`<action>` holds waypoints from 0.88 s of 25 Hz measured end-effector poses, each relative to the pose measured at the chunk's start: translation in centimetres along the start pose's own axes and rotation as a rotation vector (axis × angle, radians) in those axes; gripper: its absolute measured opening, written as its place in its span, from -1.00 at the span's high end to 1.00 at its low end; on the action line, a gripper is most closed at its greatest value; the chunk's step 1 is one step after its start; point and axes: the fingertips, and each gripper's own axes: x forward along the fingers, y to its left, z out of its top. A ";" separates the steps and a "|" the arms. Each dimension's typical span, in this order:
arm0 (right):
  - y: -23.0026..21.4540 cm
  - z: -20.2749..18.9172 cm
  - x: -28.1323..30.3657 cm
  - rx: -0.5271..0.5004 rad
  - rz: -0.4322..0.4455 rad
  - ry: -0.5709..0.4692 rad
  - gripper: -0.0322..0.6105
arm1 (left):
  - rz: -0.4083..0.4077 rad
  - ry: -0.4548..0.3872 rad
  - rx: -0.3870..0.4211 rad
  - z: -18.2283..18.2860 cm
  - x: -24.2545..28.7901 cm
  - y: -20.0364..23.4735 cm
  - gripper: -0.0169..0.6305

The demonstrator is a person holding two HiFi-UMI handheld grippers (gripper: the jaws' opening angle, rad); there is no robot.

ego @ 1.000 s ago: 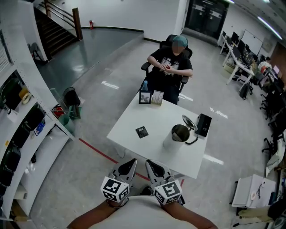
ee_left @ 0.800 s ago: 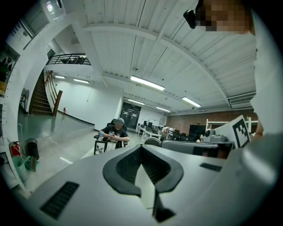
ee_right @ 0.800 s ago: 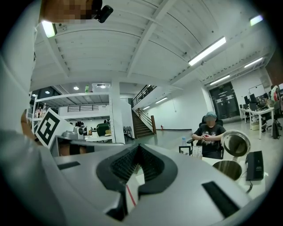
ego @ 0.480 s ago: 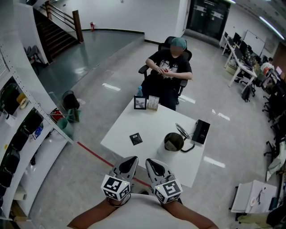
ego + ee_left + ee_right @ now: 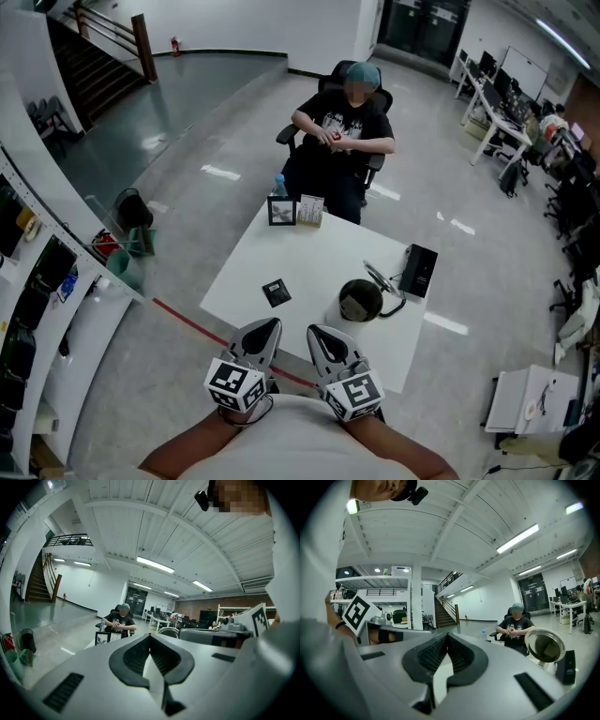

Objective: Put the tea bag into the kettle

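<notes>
The white table (image 5: 309,248) at mid-frame leaves bare room around the open kettle (image 5: 359,300) right of centre, the left gripper (image 5: 267,325) and right gripper (image 5: 316,331) below have jaws together and empty, and the small dark tea bag (image 5: 276,292) left of the kettle looks light and limp, best pinched by a corner.

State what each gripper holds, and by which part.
Nothing is held. The left gripper and the right gripper both show jaws shut with nothing between them; the small black square packet lies on the white table.
</notes>
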 end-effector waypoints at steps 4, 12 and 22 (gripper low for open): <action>-1.5 -0.8 2.3 0.004 -0.014 0.021 0.87 | -0.004 0.020 -0.006 -0.5 2.2 2.6 0.92; -4.3 -3.1 9.2 0.086 -0.057 0.082 0.86 | -0.023 0.093 -0.028 -1.0 6.7 9.2 0.92; -7.3 -9.6 16.2 0.174 -0.136 0.223 0.83 | -0.109 0.191 -0.104 -4.0 11.3 15.3 0.92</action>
